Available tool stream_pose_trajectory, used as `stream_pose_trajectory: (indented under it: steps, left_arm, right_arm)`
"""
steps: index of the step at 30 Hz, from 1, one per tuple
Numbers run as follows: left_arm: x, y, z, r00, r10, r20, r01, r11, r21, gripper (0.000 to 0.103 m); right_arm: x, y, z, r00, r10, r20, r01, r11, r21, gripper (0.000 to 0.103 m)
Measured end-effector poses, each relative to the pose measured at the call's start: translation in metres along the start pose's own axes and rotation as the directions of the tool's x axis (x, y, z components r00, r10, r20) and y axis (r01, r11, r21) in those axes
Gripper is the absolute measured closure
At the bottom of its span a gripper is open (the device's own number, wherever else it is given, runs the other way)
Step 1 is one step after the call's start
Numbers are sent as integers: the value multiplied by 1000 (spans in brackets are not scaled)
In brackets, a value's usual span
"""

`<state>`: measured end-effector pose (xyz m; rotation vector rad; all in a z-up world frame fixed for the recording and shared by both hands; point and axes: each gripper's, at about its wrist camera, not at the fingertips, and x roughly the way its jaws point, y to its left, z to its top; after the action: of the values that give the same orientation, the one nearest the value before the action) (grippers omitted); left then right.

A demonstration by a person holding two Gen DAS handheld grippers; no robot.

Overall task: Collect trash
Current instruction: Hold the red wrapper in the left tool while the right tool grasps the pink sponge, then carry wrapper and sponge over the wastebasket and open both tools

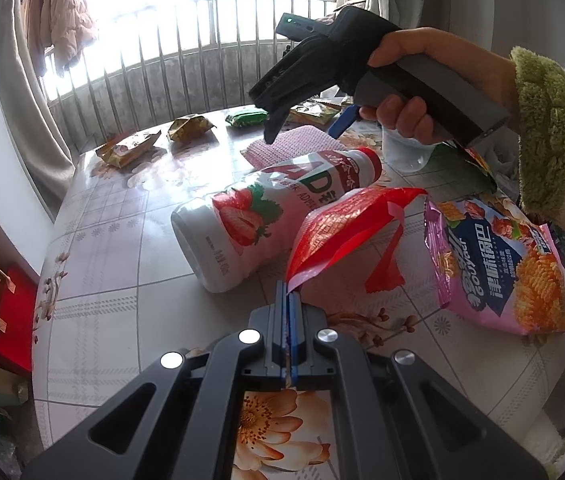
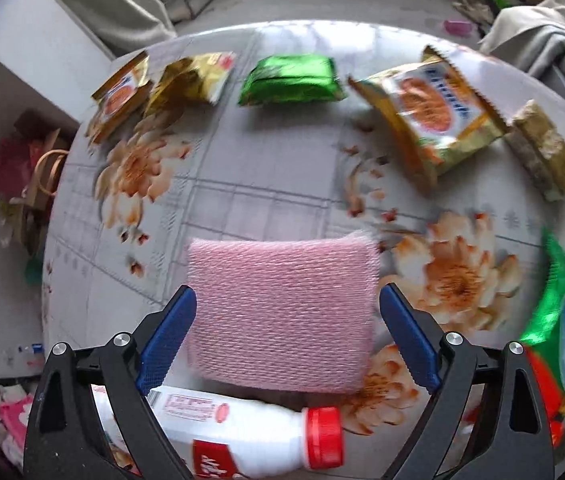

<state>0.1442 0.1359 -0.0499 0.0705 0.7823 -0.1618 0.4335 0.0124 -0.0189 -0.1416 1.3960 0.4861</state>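
Observation:
My left gripper [image 1: 288,294] is shut on the edge of a thin red plastic bag [image 1: 342,232], which hangs crumpled above the table. Behind the bag a strawberry milk bottle [image 1: 258,220] lies on its side. A pink snack bag [image 1: 494,268] lies to the right. A hand holds my right gripper [image 1: 306,124] over a pink knitted pad [image 1: 294,148]. In the right wrist view that gripper [image 2: 287,291] is open and points steeply down, with the pink pad [image 2: 282,312] lying between its blue pads, untouched. The bottle's red cap [image 2: 324,436] shows below.
Along the far side of the flowered table [image 2: 242,184] lie an orange-gold wrapper [image 2: 122,92], a gold wrapper [image 2: 190,80], a green packet [image 2: 290,80], a biscuit bag [image 2: 430,116] and a brown packet [image 2: 542,152]. A green bag [image 2: 562,320] lies at the right. Bags stand on the floor at the left.

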Motion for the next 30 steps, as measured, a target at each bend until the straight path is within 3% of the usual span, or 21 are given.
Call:
stream_pose_trajectory:
  steps: [5, 9, 12, 14, 16, 22, 30]
  left_arm:
    - [0, 0, 1, 1000, -2, 0, 2, 1000, -2, 102]
    - [0, 2, 0, 1000, -1, 0, 1, 1000, -6, 102]
    - [0, 2, 0, 1000, -2, 0, 2, 1000, -11, 102]
    - [0, 2, 0, 1000, -2, 1, 2, 1000, -14, 102]
    - [-1, 2, -1, 1000, -4, 1, 4, 1000, -19, 102]
    - [-7, 2, -1, 1000, -8, 10, 8, 999, -34, 102]
    - [-23, 1, -1, 999, 9, 41, -7, 999, -48, 102]
  right_arm:
    - [14, 3, 1, 998, 61, -34, -60, 998, 23, 19]
    - [12, 2, -2, 997, 79, -2, -79, 996, 28, 25]
    - [2, -2, -5, 996, 80, 31, -81, 996, 33, 41]
    - [-10, -9, -7, 995, 92, 50, -94, 994, 48, 58]
    - [-16, -10, -7, 993, 100, 67, -104, 993, 50, 66]
    - [-38, -7, -13, 986, 90, 137, -95, 995, 29, 74]
    - [-74, -1, -27, 960, 111, 258, -122, 992, 28, 76]
